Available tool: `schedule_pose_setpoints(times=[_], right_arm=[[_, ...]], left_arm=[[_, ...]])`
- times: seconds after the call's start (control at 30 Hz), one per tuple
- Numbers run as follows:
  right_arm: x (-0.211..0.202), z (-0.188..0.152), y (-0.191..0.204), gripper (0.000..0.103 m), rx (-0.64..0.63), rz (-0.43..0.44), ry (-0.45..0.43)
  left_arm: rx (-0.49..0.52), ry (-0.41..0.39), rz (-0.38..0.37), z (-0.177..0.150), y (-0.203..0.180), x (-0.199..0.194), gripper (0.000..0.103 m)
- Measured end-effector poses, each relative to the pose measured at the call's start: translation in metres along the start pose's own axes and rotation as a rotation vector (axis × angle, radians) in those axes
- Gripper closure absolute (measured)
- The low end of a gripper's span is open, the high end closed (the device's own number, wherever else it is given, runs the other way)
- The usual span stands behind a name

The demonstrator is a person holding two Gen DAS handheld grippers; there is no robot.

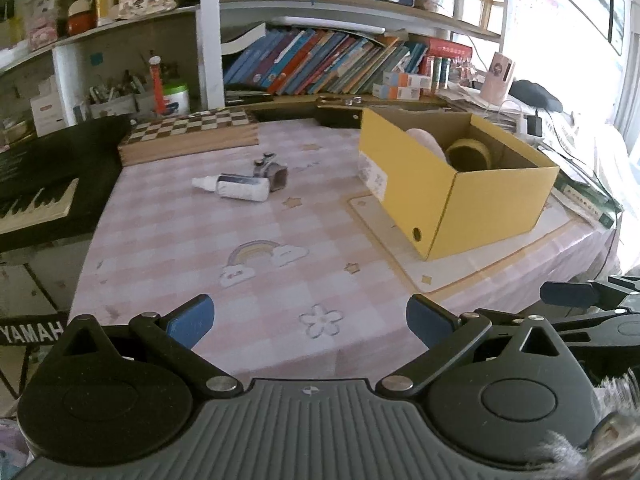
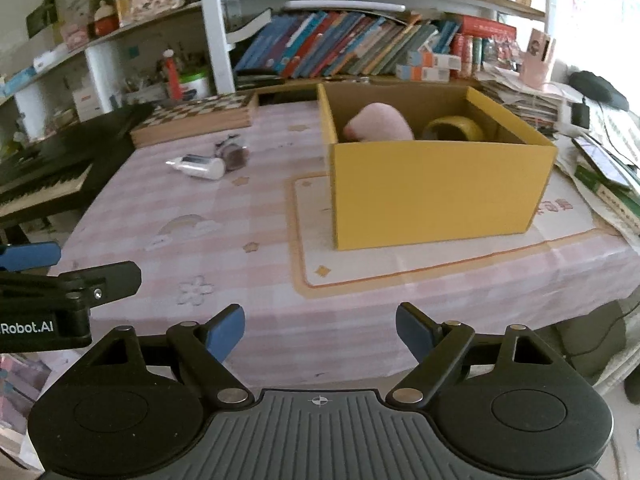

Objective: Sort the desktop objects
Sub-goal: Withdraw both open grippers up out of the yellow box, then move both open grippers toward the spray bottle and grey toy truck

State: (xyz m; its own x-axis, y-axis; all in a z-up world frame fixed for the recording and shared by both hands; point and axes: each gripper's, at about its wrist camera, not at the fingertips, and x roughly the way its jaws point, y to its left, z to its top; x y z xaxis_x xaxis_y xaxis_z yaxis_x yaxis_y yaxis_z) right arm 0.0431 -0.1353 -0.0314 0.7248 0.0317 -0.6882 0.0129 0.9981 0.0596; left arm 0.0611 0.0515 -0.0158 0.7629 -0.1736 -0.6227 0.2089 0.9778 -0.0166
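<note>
Right wrist: pink plush (image 2: pixel 380 124) in box (image 2: pixel 436 192)

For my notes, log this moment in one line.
left gripper: open, empty | right gripper: open, empty | white bottle: on table | yellow box: holds two items

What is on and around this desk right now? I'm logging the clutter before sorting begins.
Cardboard box: one, yellow, open, on the desk's right.
Soft item: one, pink, inside the box.
Tape roll: one, yellowish, inside the box.
Squeeze bottle: one, white, lying at mid-desk.
Small metal piece: one, grey, against the bottle.
Chessboard: one, brown and white, at the far edge.
Keyboard: one, black, left of the desk.
Books: many, mixed colours, on the shelf.
Left gripper: blue fingers, open, empty.
Right gripper: blue fingers, open, empty.
</note>
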Motion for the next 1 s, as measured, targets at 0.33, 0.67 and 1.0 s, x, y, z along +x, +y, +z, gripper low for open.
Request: schedule_pose_setpoints(times=[0.33,0.67,1.0], right_arm=[[0.002,0.003,0.047,0.018,-0.057,0.049,-0.018],[0.007,0.014,0.081,0.018,-0.133,0.094,-0.031],[0.026,0.030,0.086,0.018,-0.167,0.108,-0.023]], left_arm=[[-0.047,-0.021,0.054,-0.009,0.045,-0.016,0.000],[-0.104,-0.051,0.098,-0.007,0.072,-0.023,0.000],[-0.135,-0.043,0.103,0.003,0.077,-0.005,0.000]])
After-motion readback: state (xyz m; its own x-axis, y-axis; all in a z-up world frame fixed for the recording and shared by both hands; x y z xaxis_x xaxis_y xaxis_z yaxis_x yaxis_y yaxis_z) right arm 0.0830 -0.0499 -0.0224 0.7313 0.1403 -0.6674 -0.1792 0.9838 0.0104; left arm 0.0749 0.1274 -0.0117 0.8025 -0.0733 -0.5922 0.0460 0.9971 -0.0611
